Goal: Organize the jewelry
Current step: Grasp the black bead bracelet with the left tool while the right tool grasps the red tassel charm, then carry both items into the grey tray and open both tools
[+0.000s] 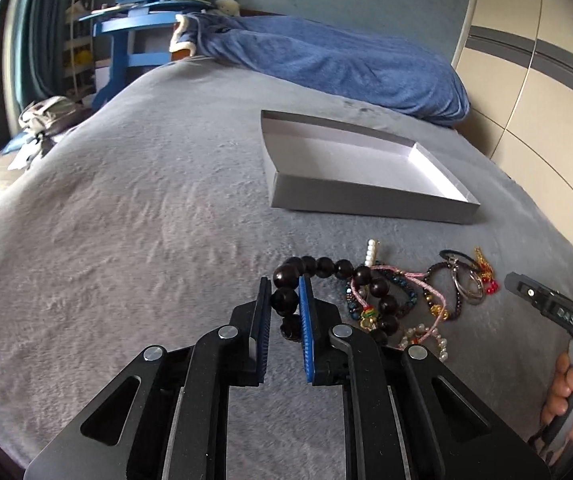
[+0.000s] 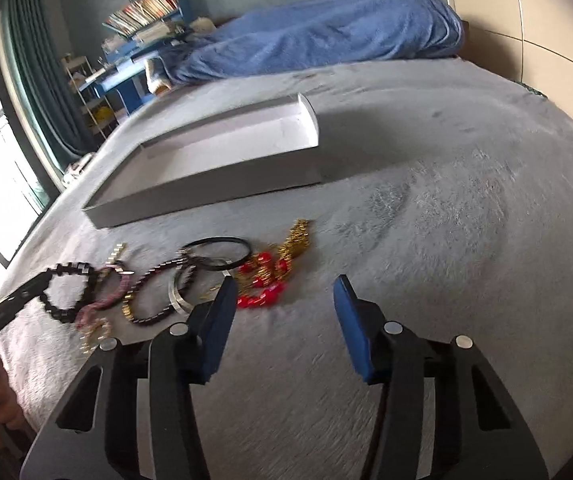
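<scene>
Box (image 1: 366, 196) on bed (image 1: 146, 220): nothing inside, nothing sorted yet. Jewelry heap (image 1: 414, 296) lying in front of box, untouched save one piece. Left gripper (image 1: 284, 308) narrowed around dark bead bracelet (image 1: 326, 266) at heap's left edge, seemingly pinching it. Right gripper (image 2: 282, 312) wide apart, holding nothing, beside heap's right end.

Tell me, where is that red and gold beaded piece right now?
In the right wrist view the red and gold beaded piece lies on the grey bedspread, at the right end of the jewelry pile, beside the thin black ring and in front of the grey box.
</scene>
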{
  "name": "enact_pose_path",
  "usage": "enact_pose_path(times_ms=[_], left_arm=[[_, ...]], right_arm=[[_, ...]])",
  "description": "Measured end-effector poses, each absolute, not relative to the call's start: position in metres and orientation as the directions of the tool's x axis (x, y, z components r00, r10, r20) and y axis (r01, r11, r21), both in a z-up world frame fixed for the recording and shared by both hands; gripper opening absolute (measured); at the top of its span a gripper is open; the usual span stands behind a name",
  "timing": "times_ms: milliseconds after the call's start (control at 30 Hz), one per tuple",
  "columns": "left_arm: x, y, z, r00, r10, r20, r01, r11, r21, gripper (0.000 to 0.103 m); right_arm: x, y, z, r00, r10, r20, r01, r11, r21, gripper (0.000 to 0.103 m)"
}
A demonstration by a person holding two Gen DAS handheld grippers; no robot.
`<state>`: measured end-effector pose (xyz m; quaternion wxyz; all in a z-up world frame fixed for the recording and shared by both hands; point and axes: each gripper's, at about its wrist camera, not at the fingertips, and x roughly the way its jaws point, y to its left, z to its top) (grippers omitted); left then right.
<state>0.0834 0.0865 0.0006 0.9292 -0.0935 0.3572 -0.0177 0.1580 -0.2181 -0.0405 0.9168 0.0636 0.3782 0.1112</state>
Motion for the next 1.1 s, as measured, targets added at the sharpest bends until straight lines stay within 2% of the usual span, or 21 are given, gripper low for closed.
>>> enact_pose_path(times_ms=[100, 267, 400, 467, 567, 633, 733, 767, 833, 967, 1100], left_arm=[[0.085, 0.086, 0.000, 0.739, -0.084, -0.669, -0.044, 0.984, -0.172, 0.014], [0.088, 0.089, -0.011, 0.705, -0.049, -0.707, -0.083, 0.985, -0.152, 0.015], [0.091, 0.090, -0.018, 0.681, -0.042, -0.731, -0.092, 0.986, -0.142, 0.015], [0.095, 0.087, -0.022, 0.665, -0.029, -0.746, -0.092, 0.988, -0.120, 0.027], [0.099, 0.080, -0.026, 0.653, 0.003, -0.757, -0.082, 0.994, -0.068, 0.031], [0.100, 0.075, -0.026, 0.650, 0.021, -0.759, -0.076, 0.996, -0.038, 0.032], [0.101, 0.075, -0.026, 0.650, 0.015, -0.760, -0.065, 0.997, -0.037, 0.030], [0.100, 0.076, -0.026, 0.653, 0.001, -0.757, -0.053, 0.998, -0.044, 0.021], [0.098, 0.075, -0.022, 0.671, -0.006, -0.742, -0.042, 0.998, -0.046, 0.015], [0.088, 0.071, -0.008, 0.720, -0.042, -0.693, -0.008, 0.998, -0.069, 0.015], [0.080, 0.073, 0.007, 0.765, -0.112, -0.634, 0.024, 0.989, -0.146, 0.015]], right_arm=[[0.173, -0.215, -0.046, 0.658, 0.252, -0.709, -0.167, 0.968, 0.189, 0.046], [0.190, -0.205, -0.055, 0.634, 0.242, -0.735, -0.188, 0.970, 0.157, 0.032], [0.192, -0.194, -0.058, 0.634, 0.224, -0.740, -0.212, 0.971, 0.112, 0.027], [0.192, -0.193, -0.058, 0.636, 0.229, -0.737, -0.225, 0.968, 0.107, 0.022], [0.188, -0.190, -0.059, 0.641, 0.236, -0.731, -0.237, 0.966, 0.104, 0.015], [0.187, -0.190, -0.058, 0.645, 0.240, -0.726, -0.242, 0.965, 0.104, 0.014], [0.184, -0.191, -0.056, 0.652, 0.247, -0.717, -0.243, 0.964, 0.111, 0.014], [0.182, -0.192, -0.055, 0.656, 0.249, -0.712, -0.243, 0.963, 0.113, 0.013], [0.177, -0.195, -0.052, 0.667, 0.258, -0.699, -0.243, 0.962, 0.123, 0.012], [0.168, -0.205, -0.048, 0.689, 0.276, -0.670, -0.226, 0.960, 0.163, 0.009], [0.164, -0.220, -0.044, 0.716, 0.306, -0.627, -0.209, 0.951, 0.226, 0.009]])
